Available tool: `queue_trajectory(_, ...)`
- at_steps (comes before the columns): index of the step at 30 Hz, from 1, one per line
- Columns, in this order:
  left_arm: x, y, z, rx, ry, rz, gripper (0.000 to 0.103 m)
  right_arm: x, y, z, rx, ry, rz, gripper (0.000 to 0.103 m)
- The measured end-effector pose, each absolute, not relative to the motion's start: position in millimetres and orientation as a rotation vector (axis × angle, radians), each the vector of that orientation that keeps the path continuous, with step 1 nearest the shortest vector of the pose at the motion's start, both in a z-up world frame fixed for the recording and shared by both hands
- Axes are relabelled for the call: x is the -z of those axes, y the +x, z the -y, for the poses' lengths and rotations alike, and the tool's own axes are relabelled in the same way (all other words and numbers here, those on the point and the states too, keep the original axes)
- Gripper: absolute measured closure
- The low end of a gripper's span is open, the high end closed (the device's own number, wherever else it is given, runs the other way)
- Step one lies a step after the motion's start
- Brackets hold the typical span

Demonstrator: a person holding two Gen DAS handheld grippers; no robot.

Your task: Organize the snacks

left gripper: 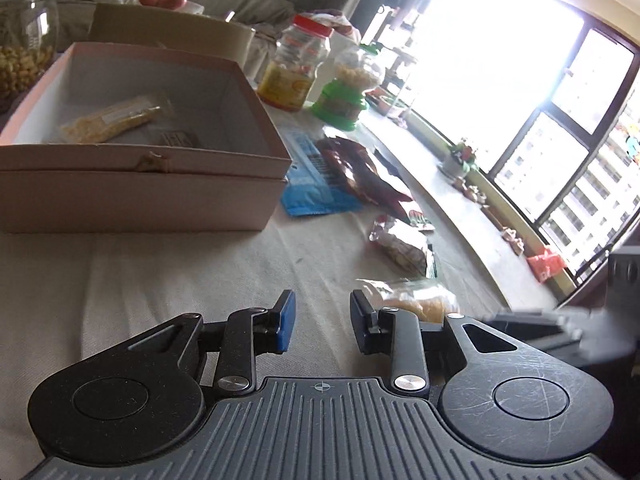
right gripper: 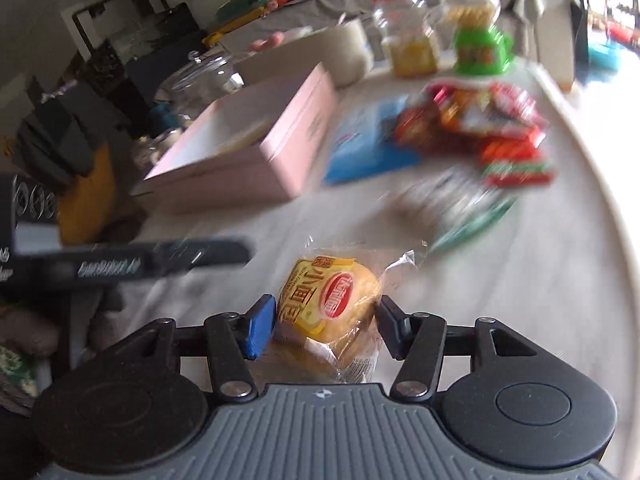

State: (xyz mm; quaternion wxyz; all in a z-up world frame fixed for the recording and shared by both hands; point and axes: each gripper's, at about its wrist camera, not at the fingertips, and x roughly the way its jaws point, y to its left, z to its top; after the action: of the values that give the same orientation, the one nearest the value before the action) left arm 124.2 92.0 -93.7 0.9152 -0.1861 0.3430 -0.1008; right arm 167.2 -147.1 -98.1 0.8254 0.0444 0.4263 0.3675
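A: Start with the biggest thing. What can you make out?

B: The table (left gripper: 160, 280), covered in a pale cloth. Its near edge is hidden behind both grippers. On it sits a pink box (left gripper: 140, 184), open on top, with a clear bag of yellow snacks (left gripper: 112, 122) inside. Something small lies beside that bag, but I cannot tell what.

A: And beyond the box?

B: A blue packet (left gripper: 316, 196) just beside the box, with red wrappers (left gripper: 360, 172) partly lying over it. In the right wrist view that whole pile is smeared, so no labels read. Behind them stand a jar with a red lid (left gripper: 298, 68) and a green-based jar (left gripper: 348, 88). A glass jar (left gripper: 24, 40) is cut off at the left edge.

A: The grippers?

B: The right gripper (right gripper: 326, 330) has a small wrapped yellow cake (right gripper: 328, 300) between its jaws, low over the cloth; both pads sit against the wrapper, holding it. The left gripper (left gripper: 323, 322) has its jaws partly apart with nothing between them. From its view the cake is mostly hidden behind its right finger.
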Motion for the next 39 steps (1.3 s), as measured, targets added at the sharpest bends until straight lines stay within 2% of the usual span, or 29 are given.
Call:
queue_trajectory(3,86,116,-98,0.168,-0.379,-0.693,0.069,102,147,123,-0.787,0.034,-0.850,0.037)
queue_trajectory(5,80,110,-101,0.149,-0.371,-0.682,0.069,98,137,117,-0.794,-0.032,-0.809,0.036)
queue_trajectory(9,76,102,-105,0.137,-0.375,-0.668,0.069,82,134,125,-0.757,-0.049,-0.704,0.027)
queue_trajectory(13,81,106,-98,0.153,-0.369,-0.697,0.069,80,139,156,-0.617,-0.033,-0.651,0.025)
queue_trajectory(19,84,114,-74,0.231,-0.344,-0.723,0.069,104,152,208,-0.467,0.101,-0.756,0.025)
queue_trajectory(21,82,115,-63,0.263,-0.319,-0.727,0.069,108,147,212,-0.465,0.110,-0.739,0.025)
queue_trajectory(25,78,112,-45,0.267,-0.237,-0.723,0.069,110,142,194,-0.466,0.023,-0.715,0.021)
queue_trajectory(27,76,111,-36,0.274,-0.209,-0.726,0.069,114,138,182,-0.457,-0.043,-0.696,0.014)
queue_trajectory(30,75,107,-24,0.315,-0.174,-0.734,0.069,122,135,165,-0.429,-0.150,-0.661,0.012)
queue_trajectory(34,71,99,-10,0.300,-0.065,-0.730,0.069,117,137,176,-0.444,-0.102,-0.668,0.012)
queue_trajectory(39,73,97,-21,0.211,-0.045,-0.744,0.069,84,160,186,-0.465,-0.096,-0.566,0.012)
